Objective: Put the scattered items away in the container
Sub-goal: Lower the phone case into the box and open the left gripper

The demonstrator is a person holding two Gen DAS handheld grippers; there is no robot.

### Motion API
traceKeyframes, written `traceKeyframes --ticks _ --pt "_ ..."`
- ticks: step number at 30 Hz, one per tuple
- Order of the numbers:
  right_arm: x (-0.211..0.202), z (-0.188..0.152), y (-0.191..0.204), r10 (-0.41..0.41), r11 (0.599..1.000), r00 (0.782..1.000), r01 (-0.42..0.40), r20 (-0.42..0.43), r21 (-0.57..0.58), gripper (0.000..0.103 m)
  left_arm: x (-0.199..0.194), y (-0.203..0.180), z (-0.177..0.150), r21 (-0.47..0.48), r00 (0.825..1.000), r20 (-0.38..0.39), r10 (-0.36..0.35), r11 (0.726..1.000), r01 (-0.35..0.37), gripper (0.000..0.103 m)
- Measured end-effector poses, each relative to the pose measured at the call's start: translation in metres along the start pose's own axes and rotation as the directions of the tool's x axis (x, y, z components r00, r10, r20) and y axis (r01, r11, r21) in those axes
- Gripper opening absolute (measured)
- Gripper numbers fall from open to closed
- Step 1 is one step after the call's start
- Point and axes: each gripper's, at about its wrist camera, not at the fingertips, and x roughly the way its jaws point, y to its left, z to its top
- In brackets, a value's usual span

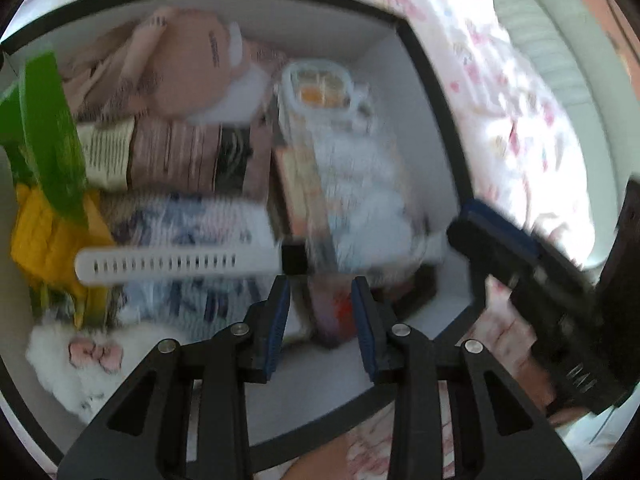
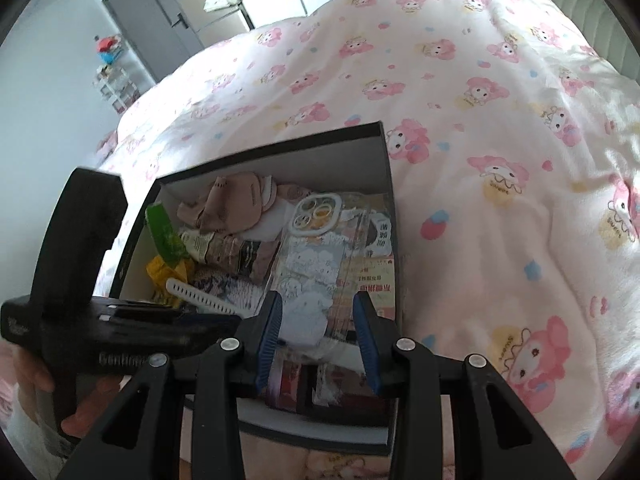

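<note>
A black box with a white inside (image 1: pixel 404 80) (image 2: pixel 382 148) sits on the bed, full of items: a beige plush toy (image 1: pixel 176 60) (image 2: pixel 232 200), a white watch strap (image 1: pixel 176 266) (image 2: pixel 196 296), a clear phone case (image 1: pixel 320 92) (image 2: pixel 316 216), books, a green packet (image 1: pixel 48 128) (image 2: pixel 164 232) and a yellow packet (image 1: pixel 48 236). My left gripper (image 1: pixel 322 320) is open and empty above the box. My right gripper (image 2: pixel 316 340) is open and empty over the box's near end. The left view is blurred.
The box rests on a white bedspread with pink cartoon figures (image 2: pixel 500 160). The right gripper's body (image 1: pixel 540 288) shows at the box's right edge in the left wrist view; the left gripper's body and hand (image 2: pixel 80 312) show at the left in the right wrist view. A grey door (image 2: pixel 148 28) stands beyond the bed.
</note>
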Motion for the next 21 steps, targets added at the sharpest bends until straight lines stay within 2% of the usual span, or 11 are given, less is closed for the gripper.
traceKeyframes --ticks 3,9,11,14,17,21 --pt "0.009 -0.004 0.003 -0.007 1.000 0.999 0.006 -0.038 -0.008 0.033 0.009 -0.001 -0.003 0.001 1.000 -0.019 0.011 1.000 -0.011 0.030" --pt "0.014 -0.009 0.005 -0.037 0.999 0.998 0.036 -0.060 -0.012 0.033 0.009 -0.004 0.006 -0.036 0.999 0.025 0.022 0.999 -0.021 0.030" --pt "0.014 -0.009 0.004 -0.044 0.999 0.997 0.044 -0.061 -0.010 0.034 0.004 -0.002 0.009 -0.065 0.999 0.045 -0.003 0.998 0.006 0.030" --pt "0.014 -0.011 0.002 -0.056 0.998 0.996 0.055 -0.063 -0.009 0.033 -0.002 -0.004 0.002 -0.049 0.997 0.050 -0.053 0.997 0.055 0.030" --pt "0.016 -0.011 0.000 -0.035 0.999 0.996 0.034 -0.083 -0.007 0.033 0.000 -0.007 -0.005 -0.021 1.000 0.029 -0.011 1.000 0.011 0.030" --pt "0.025 -0.011 0.004 -0.043 0.999 0.993 0.040 -0.113 -0.027 0.033 0.002 -0.001 -0.002 -0.060 0.999 0.031 -0.025 0.998 0.027 0.030"
